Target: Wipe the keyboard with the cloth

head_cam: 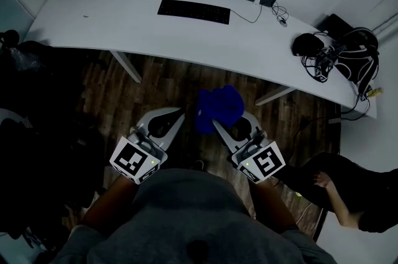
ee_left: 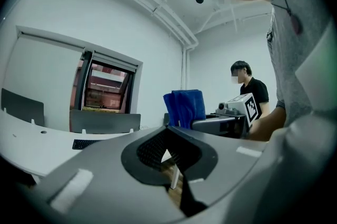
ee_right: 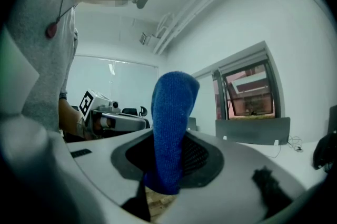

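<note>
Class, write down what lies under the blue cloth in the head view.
Wooden floor shows around the blue cloth, gripped in the right claw. The cloth covers the floor directly beneath and the claw's tips.

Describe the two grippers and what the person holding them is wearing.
Both the left gripper and the right gripper are pale grey, with curved, tapering shells and dark ribbed pads on the inside. Each carries a white cube printed with black square markers. No cables show. The person wears a grey top.
</note>
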